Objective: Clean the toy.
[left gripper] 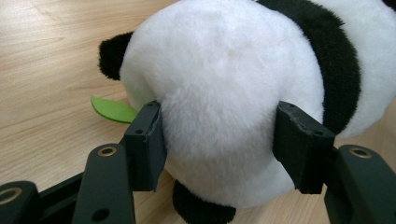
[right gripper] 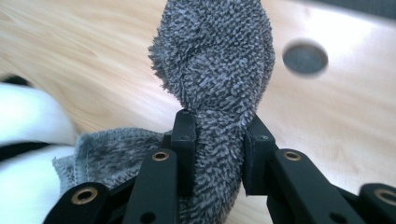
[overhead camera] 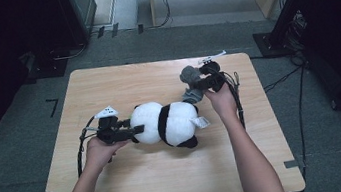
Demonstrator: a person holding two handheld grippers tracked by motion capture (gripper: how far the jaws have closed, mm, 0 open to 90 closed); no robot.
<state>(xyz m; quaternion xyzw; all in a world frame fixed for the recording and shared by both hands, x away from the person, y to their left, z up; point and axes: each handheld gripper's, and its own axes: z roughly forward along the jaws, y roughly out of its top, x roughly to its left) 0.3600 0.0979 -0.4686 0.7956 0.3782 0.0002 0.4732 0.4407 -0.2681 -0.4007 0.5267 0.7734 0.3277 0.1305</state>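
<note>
A black-and-white panda plush (overhead camera: pixel 169 122) lies on its side in the middle of the wooden table (overhead camera: pixel 170 182). My left gripper (overhead camera: pixel 135 129) is at its left end, and in the left gripper view (left gripper: pixel 223 140) the jaws press into the white round head (left gripper: pixel 224 70) from both sides. A green felt leaf (left gripper: pixel 112 109) pokes out beneath the head. My right gripper (overhead camera: pixel 200 85) is just beyond the plush's right end, shut on a grey terry cloth (right gripper: pixel 217 60) that bunches up above the jaws (right gripper: pixel 218 149). The cloth's lower part (overhead camera: pixel 190 95) touches the plush.
A white tag (overhead camera: pixel 202 122) hangs off the plush's right side. A round hole (right gripper: pixel 305 58) in the tabletop lies past the cloth. Dark stands and cables (overhead camera: pixel 296 33) sit on the floor to the right, beyond the table edge.
</note>
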